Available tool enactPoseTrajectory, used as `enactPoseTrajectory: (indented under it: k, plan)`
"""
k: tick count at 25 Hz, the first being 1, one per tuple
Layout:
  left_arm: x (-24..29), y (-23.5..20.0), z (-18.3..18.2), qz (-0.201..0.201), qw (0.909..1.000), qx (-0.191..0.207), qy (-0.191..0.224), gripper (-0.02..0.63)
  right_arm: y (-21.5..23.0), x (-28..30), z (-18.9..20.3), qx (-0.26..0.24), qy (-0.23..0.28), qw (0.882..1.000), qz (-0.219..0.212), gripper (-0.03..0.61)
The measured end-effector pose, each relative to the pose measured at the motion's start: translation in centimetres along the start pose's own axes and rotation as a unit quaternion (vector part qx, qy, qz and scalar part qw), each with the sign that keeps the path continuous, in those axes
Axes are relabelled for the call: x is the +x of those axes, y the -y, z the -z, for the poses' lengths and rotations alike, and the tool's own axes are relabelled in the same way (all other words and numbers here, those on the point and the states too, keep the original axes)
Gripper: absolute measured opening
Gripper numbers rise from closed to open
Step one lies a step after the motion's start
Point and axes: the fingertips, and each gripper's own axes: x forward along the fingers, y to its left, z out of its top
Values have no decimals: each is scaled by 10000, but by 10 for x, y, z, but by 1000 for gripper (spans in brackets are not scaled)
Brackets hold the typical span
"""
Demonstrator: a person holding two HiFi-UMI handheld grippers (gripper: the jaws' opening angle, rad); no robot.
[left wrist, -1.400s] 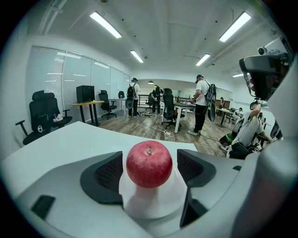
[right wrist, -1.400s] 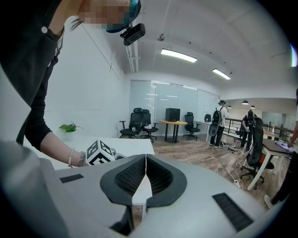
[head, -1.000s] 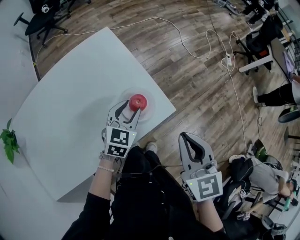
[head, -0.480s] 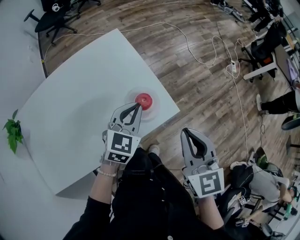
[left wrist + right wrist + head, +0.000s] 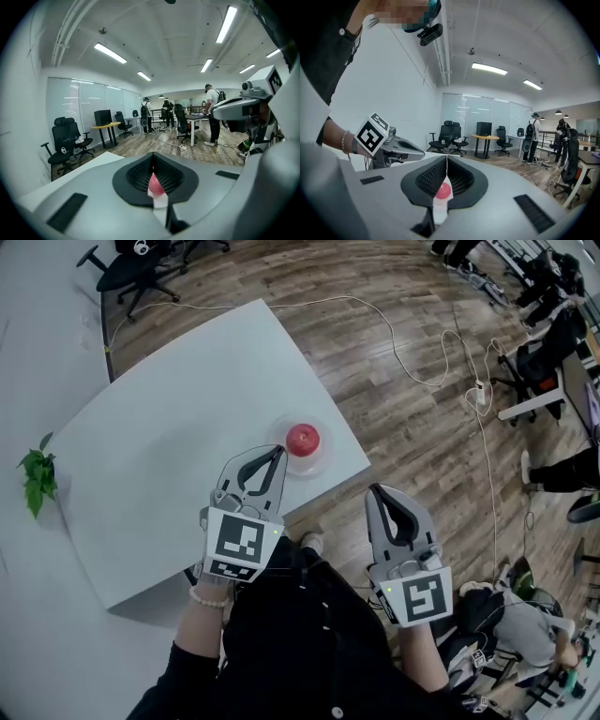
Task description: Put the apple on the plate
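Observation:
A red apple [image 5: 302, 438] rests on a clear plate [image 5: 326, 455] at the near right corner of the white table [image 5: 159, 446]. My left gripper [image 5: 279, 453] hovers just short of the plate, jaws shut on nothing, tips pointing at the apple. My right gripper [image 5: 377, 491] is off the table's near edge to the right, over the floor, also shut and empty. Both gripper views show the apple [image 5: 155, 183] [image 5: 442, 190] through the hollow behind the closed tips [image 5: 152, 156] [image 5: 447, 159].
A small green plant [image 5: 37, 479] stands at the table's far left. White cables [image 5: 441, 362] trail over the wooden floor to the right. Office chairs [image 5: 141, 263] stand beyond the table, and people [image 5: 213, 112] stand at desks further off.
My left gripper's jaws, open beside the apple a second ago, have closed empty, and the gripper has lifted and drawn back. The apple stays on the plate. The right gripper rose slightly.

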Motion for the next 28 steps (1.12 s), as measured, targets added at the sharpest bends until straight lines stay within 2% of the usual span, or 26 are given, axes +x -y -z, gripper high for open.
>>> enactPoseTrajectory:
  k: [6, 10, 13, 16, 20, 28]
  plan:
    - [-28, -7, -22, -193, 9995, 185, 171, 14, -9, 5, -16, -118, 180, 9995, -224, 41]
    - [-47, -10, -32, -398, 9990, 19, 219, 14, -12, 7, -24, -177, 294, 9990, -301, 41]
    - [-59, -10, -32, -398, 9987, 178, 256, 14, -13, 8, -30, -205, 351, 9986, -338, 41]
    - [-71, -11, -32, -454, 9987, 86, 219, 14, -16, 11, -33, -221, 362, 9983, -388, 41]
    - [-79, -11, -31, -609, 9979, -226, 44, 14, -19, 14, -34, -261, 368, 9979, -474, 41]
    - [-77, -10, -30, -566, 9981, -216, 78, 14, -26, 18, -34, -280, 341, 9976, -536, 41]
